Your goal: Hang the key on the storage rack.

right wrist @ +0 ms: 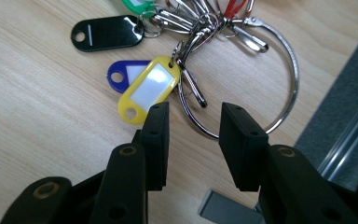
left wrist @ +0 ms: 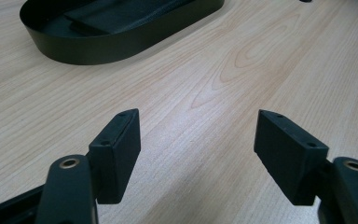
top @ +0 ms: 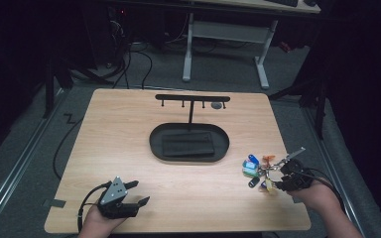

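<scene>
One big wooden table [top: 129,148] filled the high view. On its middle sat a black oval tray [top: 189,143] with a flat dark pad [top: 187,144] inside it. A thin black stand with a bar of small hooks [top: 192,98] rose from the far side of the tray.

The left gripper [top: 138,192] rested near the front left edge of the table, well apart from the tray. In the left gripper view its jaws stood wide apart with bare wood between them.

The right gripper [right wrist: 193,135] was near the right edge, just beside a bunch of key tags on a big metal ring [right wrist: 279,88]. Its jaws were a little apart and gripped nothing. The ring lay on the wood right in front of them. A yellow tag [right wrist: 147,88] lay just beside the left jaw, with a blue tag [right wrist: 121,74] partly under it and a black tag [right wrist: 105,32] farther off.
</scene>
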A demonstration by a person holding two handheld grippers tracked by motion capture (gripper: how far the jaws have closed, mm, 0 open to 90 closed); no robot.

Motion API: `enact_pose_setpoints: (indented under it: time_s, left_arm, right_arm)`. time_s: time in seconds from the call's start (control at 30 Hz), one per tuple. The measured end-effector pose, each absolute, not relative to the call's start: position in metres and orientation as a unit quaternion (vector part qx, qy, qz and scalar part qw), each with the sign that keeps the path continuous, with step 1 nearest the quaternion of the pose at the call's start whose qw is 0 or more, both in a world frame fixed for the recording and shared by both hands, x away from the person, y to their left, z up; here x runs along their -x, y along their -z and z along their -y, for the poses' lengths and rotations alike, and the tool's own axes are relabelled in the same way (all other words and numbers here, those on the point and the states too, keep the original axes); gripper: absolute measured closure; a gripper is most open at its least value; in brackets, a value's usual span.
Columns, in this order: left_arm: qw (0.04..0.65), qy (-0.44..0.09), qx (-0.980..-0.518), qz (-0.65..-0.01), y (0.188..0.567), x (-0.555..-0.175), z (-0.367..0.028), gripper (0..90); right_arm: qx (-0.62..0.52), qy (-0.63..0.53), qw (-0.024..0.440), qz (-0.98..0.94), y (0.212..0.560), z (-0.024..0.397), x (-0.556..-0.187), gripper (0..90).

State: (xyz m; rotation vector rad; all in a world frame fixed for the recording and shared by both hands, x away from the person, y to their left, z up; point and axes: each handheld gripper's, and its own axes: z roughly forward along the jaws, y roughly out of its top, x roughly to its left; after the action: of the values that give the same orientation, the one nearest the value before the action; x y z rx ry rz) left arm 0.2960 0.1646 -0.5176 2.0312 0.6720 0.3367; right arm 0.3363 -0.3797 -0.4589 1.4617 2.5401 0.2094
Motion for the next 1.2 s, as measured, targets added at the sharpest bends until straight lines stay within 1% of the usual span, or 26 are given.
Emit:
enact_pose_setpoints:
  time_s: [0.2,0.33,0.43,0.6,0.73,0.87,1.03,1.2]
  left_arm:
    - [0.467,-0.137,-0.830,-0.273,0.519,-0.296,-0.165,32.6]
    - [0.466,-0.137,-0.831,-0.271,0.519,-0.295,-0.165,32.6]
    - [0.466,-0.136,-0.831,-0.270,0.519,-0.295,-0.164,32.7]
    - [0.465,-0.135,-0.833,-0.269,0.519,-0.296,-0.164,32.7]
    - [0.463,-0.133,-0.835,-0.267,0.519,-0.296,-0.164,32.7]
    - [0.461,-0.131,-0.836,-0.267,0.520,-0.296,-0.164,32.7]
    - [0.461,-0.130,-0.836,-0.267,0.520,-0.296,-0.164,32.8]
    - [0.461,-0.130,-0.837,-0.267,0.520,-0.296,-0.164,32.8]
  right_arm:
    - [-0.478,-0.049,0.080,-0.874,0.476,0.379,-0.344,65.3]
    - [-0.474,-0.048,0.067,-0.876,0.477,0.378,-0.347,70.7]
    - [-0.471,-0.052,0.059,-0.879,0.478,0.373,-0.346,72.6]
    - [-0.455,-0.049,0.050,-0.888,0.484,0.366,-0.346,72.8]
    - [-0.449,-0.053,0.065,-0.890,0.483,0.363,-0.348,72.1]
    - [-0.461,-0.061,0.073,-0.882,0.474,0.366,-0.352,72.0]
    - [-0.459,-0.041,0.055,-0.886,0.480,0.372,-0.353,72.3]
    - [-0.463,-0.049,0.041,-0.884,0.481,0.373,-0.356,72.3]
